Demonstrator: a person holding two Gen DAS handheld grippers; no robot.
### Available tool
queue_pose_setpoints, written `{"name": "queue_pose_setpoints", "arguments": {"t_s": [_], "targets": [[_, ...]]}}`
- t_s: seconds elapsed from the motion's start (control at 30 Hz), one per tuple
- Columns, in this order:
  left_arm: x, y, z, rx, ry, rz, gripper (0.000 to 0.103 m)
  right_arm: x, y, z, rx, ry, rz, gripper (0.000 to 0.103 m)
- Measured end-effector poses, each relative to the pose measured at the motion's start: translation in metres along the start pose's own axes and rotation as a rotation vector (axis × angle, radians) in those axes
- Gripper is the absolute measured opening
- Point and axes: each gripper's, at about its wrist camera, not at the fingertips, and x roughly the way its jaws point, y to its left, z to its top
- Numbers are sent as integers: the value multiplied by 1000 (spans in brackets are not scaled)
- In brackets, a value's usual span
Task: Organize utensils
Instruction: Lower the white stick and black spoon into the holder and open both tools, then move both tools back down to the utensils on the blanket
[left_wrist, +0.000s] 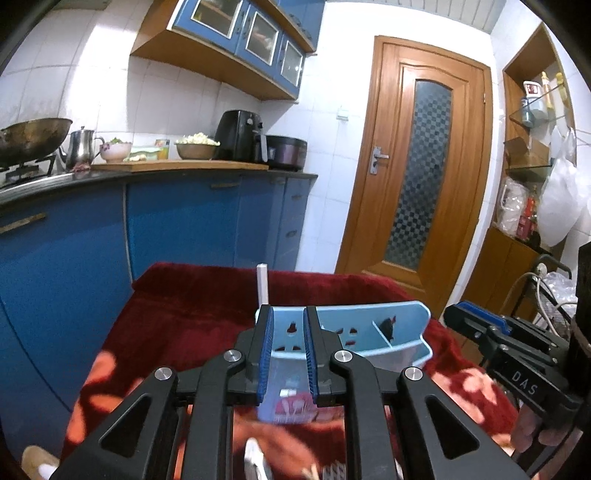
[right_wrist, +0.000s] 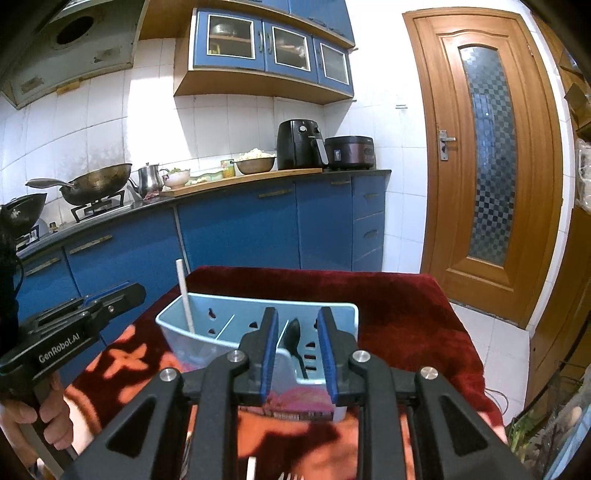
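Note:
A light blue utensil holder (left_wrist: 369, 328) (right_wrist: 258, 332) with compartments stands on a red patterned cloth (left_wrist: 192, 317) (right_wrist: 406, 314). A white stick-like utensil (left_wrist: 262, 286) (right_wrist: 184, 295) stands upright in its left compartment. A black spoon (right_wrist: 295, 341) (left_wrist: 386, 326) rests in its right compartment. My left gripper (left_wrist: 289, 350) is open and empty, just in front of the holder's left part. My right gripper (right_wrist: 295, 354) is open and empty, in front of the right compartment. Each gripper shows in the other's view: the right one (left_wrist: 491, 328), the left one (right_wrist: 92, 314). More utensils lie blurred at the bottom edge (right_wrist: 288, 474).
Blue kitchen cabinets (right_wrist: 240, 229) run behind the table, with a wok (right_wrist: 99, 181), a kettle (right_wrist: 149, 179), bowls and an air fryer (right_wrist: 299, 144) on the counter. A wooden door (right_wrist: 487, 166) is at the right. Shelves with bags (left_wrist: 554, 206) are at the far right.

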Motion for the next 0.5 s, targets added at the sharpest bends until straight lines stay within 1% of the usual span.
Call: {"name": "queue_pose_setpoints", "arguments": {"t_s": [0.13,0.27,0.5], "targets": [[-16,-1,-2,23,32,18,16,-15,2,-4,-6,20,0,24],[-29,0,-8,42,75,32,16,-26,5,-13,-17,59,4,24],[-35,5,-22,39,202,21,16,-33,7,-31,-26,170,12,24]]}}
